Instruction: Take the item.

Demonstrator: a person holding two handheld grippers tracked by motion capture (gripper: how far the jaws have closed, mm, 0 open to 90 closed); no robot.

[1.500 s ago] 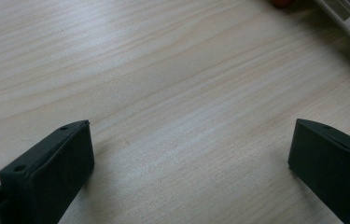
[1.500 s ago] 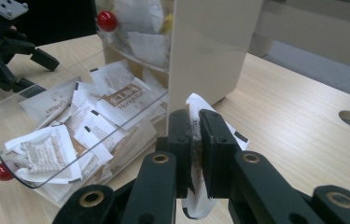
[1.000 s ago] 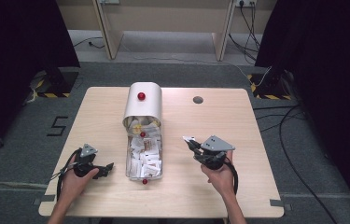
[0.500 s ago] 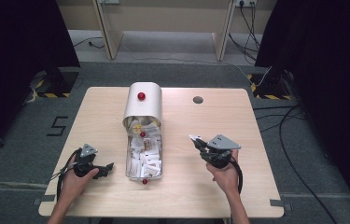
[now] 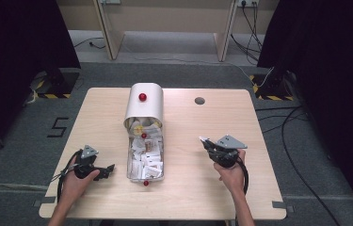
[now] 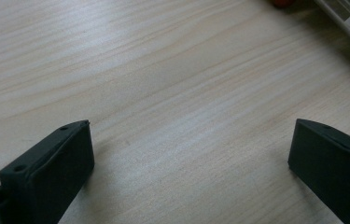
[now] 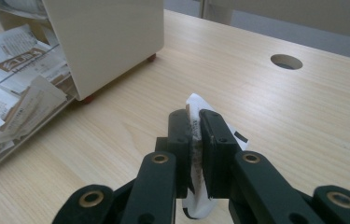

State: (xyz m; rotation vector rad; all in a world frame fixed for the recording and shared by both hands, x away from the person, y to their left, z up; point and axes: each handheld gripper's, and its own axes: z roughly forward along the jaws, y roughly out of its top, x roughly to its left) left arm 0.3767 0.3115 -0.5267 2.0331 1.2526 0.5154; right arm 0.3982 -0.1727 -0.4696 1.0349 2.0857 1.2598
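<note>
My right gripper (image 7: 194,116) is shut on a white paper packet (image 7: 234,135) with dark print, which sticks out past the jaws just above the table. In the high view the right gripper (image 5: 203,140) is right of the clear drawer (image 5: 130,160), its jaws pointing left toward it. The drawer holds several paper packets (image 5: 147,155) and is pulled out of a cream box (image 5: 145,110) with a red knob (image 5: 142,97). My left gripper (image 5: 109,168) rests open on the table left of the drawer. Its jaws (image 6: 191,123) stand wide with bare wood between them.
A round hole (image 5: 199,100) is in the wooden table (image 5: 259,188) behind the right gripper. The drawer's front red knob (image 5: 145,182) is near the table's front. Box (image 7: 102,37) and packet-filled drawer (image 7: 4,93) lie left of the right jaws.
The right gripper has moved right, away from the drawer, and a little lower, with the packet still in its jaws. The left gripper has stayed still.
</note>
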